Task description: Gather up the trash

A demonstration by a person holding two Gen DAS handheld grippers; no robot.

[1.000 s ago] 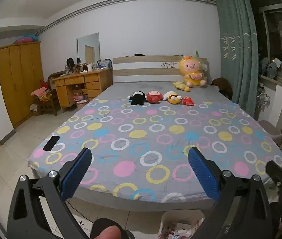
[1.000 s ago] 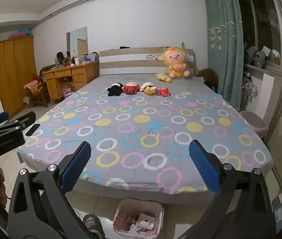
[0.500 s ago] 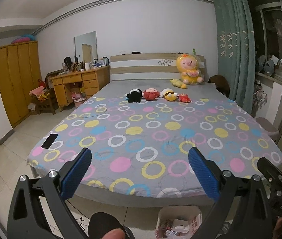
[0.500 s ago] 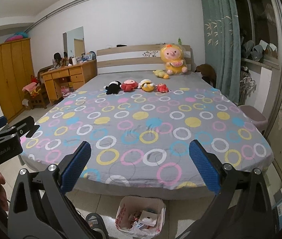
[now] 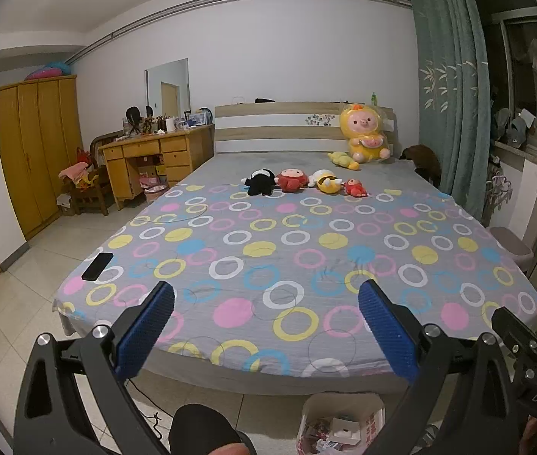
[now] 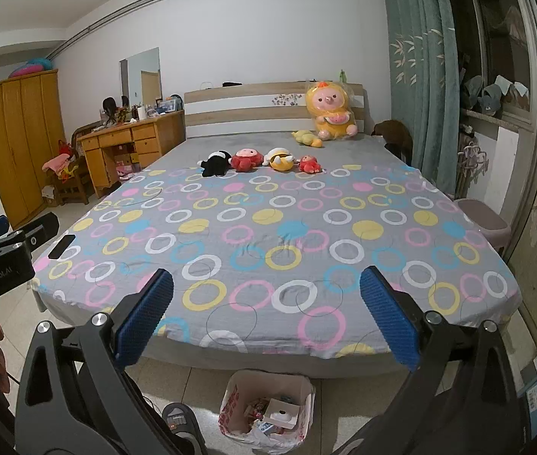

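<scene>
A small trash bin (image 6: 266, 409) lined with a white and red plastic bag stands on the floor at the foot of the bed, with packaging and paper inside. It also shows in the left wrist view (image 5: 340, 424). My left gripper (image 5: 266, 328) is open and empty, held above the floor facing the bed. My right gripper (image 6: 266, 320) is open and empty, above and just behind the bin. The left gripper shows at the left edge of the right wrist view (image 6: 3, 254).
A large bed (image 6: 268, 227) with a grey sheet of coloured rings fills the room ahead. A black phone (image 5: 97, 266) lies near its left corner. Plush toys (image 5: 302, 180) sit near the headboard. A wooden desk (image 5: 151, 159), a wardrobe (image 5: 37, 151) and a pink stool (image 6: 482, 223) stand around.
Both grippers have drawn back from the bed and risen a little, so more floor and more of the trash bin show. Both stay open.
</scene>
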